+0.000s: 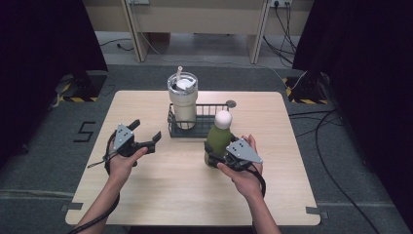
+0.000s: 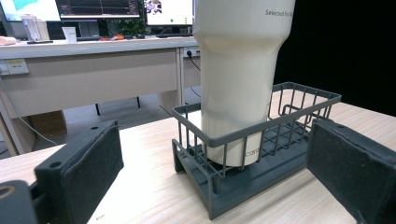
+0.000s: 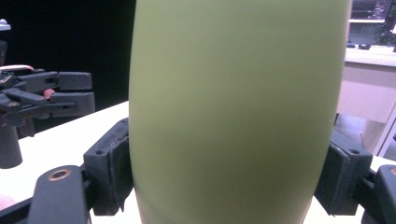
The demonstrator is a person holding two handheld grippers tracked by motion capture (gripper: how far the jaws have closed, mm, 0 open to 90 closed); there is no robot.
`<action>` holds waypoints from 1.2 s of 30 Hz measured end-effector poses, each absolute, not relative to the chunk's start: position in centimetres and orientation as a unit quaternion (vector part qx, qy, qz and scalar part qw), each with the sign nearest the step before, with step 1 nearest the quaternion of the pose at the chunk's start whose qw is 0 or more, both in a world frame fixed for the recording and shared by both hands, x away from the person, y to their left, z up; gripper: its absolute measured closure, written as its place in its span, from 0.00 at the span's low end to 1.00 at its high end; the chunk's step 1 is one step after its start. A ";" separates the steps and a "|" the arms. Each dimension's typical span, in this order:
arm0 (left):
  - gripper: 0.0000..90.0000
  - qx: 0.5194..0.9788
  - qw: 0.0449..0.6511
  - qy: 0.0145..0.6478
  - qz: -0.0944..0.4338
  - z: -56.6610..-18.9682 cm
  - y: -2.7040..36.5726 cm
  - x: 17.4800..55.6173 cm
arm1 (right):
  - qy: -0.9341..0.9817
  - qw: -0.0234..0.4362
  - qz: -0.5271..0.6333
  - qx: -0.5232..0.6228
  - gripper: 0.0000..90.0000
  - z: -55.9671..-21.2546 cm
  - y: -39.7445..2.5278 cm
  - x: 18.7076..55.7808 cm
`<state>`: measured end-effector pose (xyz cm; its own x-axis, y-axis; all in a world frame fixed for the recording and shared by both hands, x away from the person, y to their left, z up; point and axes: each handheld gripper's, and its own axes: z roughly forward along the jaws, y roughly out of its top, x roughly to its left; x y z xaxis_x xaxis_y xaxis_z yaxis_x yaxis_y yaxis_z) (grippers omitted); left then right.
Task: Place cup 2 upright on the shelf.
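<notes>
A green bottle with a round white cap stands upright on the wooden table, just in front of the dark wire basket. My right gripper is shut on the bottle's lower body; in the right gripper view both pads press against the green bottle. A cream tumbler with a straw stands inside the basket's left half. My left gripper is open to the left of the basket, with nothing between its jaws; it faces the tumbler and the wire basket.
A small dark round disc lies on the table behind the basket. Desks and monitors stand beyond the table's far edge. Cables run over the floor on the right.
</notes>
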<state>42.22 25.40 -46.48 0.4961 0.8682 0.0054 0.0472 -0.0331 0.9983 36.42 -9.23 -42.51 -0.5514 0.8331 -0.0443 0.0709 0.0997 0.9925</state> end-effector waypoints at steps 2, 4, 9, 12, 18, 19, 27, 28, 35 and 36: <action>0.03 0.630 0.593 0.364 0.346 -46.5 25.4 42.2 | 0.662 0.331 0.579 0.341 0.23 -42.3 -9.3 36.6; 0.03 0.630 0.593 0.364 0.346 -46.5 25.4 42.2 | 0.661 0.335 0.579 0.340 0.23 -42.1 -9.3 36.8; 0.03 0.629 0.593 0.365 0.346 -46.5 25.4 42.2 | 0.656 0.341 0.580 0.342 0.23 -41.6 -9.3 37.2; 0.03 0.629 0.593 0.365 0.346 -46.5 25.5 42.2 | 0.654 0.344 0.580 0.343 0.23 -41.4 -9.4 37.5; 0.04 0.628 0.592 0.366 0.346 -46.5 25.5 42.2 | 0.652 0.346 0.578 0.348 0.23 -41.2 -9.5 38.1; 0.04 0.628 0.592 0.366 0.346 -46.5 25.5 42.2 | 0.651 0.346 0.579 0.349 0.23 -41.1 -9.5 38.1; 0.04 0.629 0.592 0.368 0.345 -46.6 25.5 42.2 | 0.646 0.353 0.579 0.350 0.23 -40.4 -9.5 38.7; 0.04 0.628 0.592 0.368 0.346 -46.6 25.5 42.2 | 0.646 0.353 0.579 0.351 0.23 -40.3 -9.5 38.8; 0.04 0.628 0.592 0.369 0.346 -46.5 25.6 42.3 | 0.642 0.356 0.579 0.354 0.23 -39.9 -9.4 39.3; 0.04 0.628 0.592 0.368 0.346 -46.5 25.6 42.3 | 0.642 0.357 0.579 0.354 0.24 -39.9 -9.4 39.4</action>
